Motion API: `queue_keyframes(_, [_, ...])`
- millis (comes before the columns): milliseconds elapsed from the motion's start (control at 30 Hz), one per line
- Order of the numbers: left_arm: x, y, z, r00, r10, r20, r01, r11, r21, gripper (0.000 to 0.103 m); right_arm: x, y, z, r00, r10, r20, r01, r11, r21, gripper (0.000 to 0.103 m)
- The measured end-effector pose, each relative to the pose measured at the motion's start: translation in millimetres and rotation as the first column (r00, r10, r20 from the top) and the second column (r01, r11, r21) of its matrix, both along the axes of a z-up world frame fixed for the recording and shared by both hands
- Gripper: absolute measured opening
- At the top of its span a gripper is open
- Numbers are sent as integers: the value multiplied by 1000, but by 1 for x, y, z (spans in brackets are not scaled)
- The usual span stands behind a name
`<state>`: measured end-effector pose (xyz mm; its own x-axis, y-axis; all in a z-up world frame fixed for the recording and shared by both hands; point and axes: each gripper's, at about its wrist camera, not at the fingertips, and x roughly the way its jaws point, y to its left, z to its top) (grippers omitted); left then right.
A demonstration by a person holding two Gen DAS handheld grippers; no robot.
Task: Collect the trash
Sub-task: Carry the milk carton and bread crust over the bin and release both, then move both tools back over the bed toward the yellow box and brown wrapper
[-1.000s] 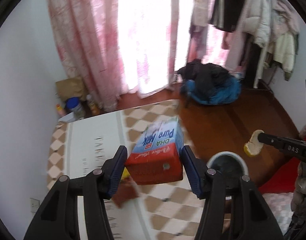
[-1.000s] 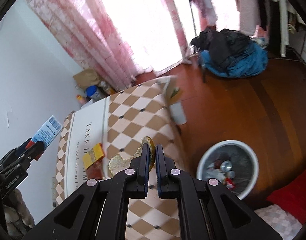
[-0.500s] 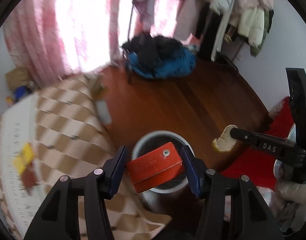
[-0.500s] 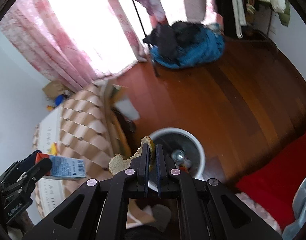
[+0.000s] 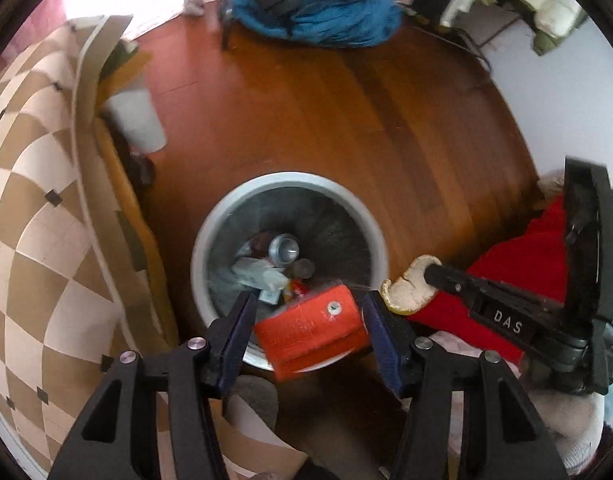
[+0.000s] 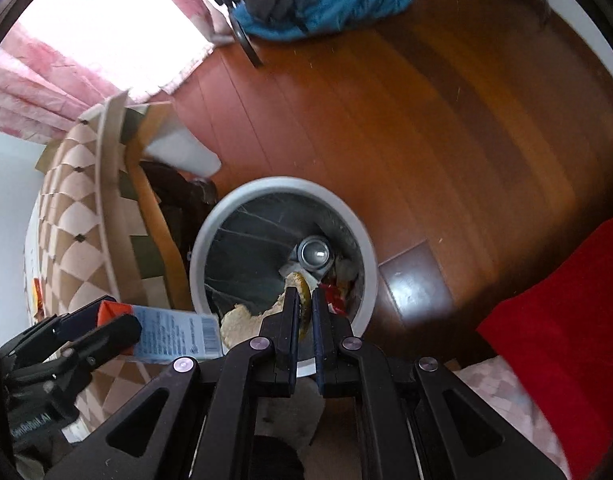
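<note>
Drop-off step, by the look of it: milk carton (image 5: 310, 330) pinched sideways between the blue pads of the left gripper (image 5: 306, 332), hanging right over the near rim of the grey trash bin (image 5: 226, 216), red end toward the camera and blue printed side showing in the other view. Chunk of bitten bread (image 6: 262, 314) squeezed in the right gripper (image 6: 304, 308), fingers nearly together on the crust, also poised above the bin's near edge. Down inside already: a can (image 5: 284, 250), some crumpled white paper (image 5: 258, 274), bits of red wrapper. Bin sitting on the wooden floor (image 5: 346, 120), just beside the checkered surface (image 5: 34, 200), red blanket (image 6: 566, 300) off to the right. Next move, probably: just opening up both sets of fingers and letting stuff fall. Worth nudging both a bit farther toward the bin's middle first, since carton and bread sit close to the near rim and could clip it and bounce out onto the floor. Carton looks light and maybe empty, so likely to tumble rather than drop straight. More wrappers possibly left on the surface, hard to tell from here.
</note>
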<state>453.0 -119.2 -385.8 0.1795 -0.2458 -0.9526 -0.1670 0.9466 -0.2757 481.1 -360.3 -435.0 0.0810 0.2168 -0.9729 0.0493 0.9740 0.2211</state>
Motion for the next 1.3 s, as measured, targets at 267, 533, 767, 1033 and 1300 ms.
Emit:
queue_keyframes(267, [-16,13,-3,999,51,-12,-49,994,96,101,-3,4,-34,999,-1,-52,2,1000,12,68])
queue_keyframes(533, [-29,4,-3,999,49,-4,-48,984,170,102,-28,17,-27,996,58,-71,-69,985,-159,103])
queue_keyframes(767, [-32,2,13,998,60,37,-66,978,198,102,-42,20,-6,998,45,-53,-54,980,-190,103])
queue_keyframes(1033, [-45,7,47,991,68,111,-94,966,242,102,-52,21,26,999,41,-8,-42,977,-207,103])
queue_keyframes(1300, [-66,16,100,971,79,224,-141,950,277,102,-64,28,82,997,26,72,-11,981,-193,103])
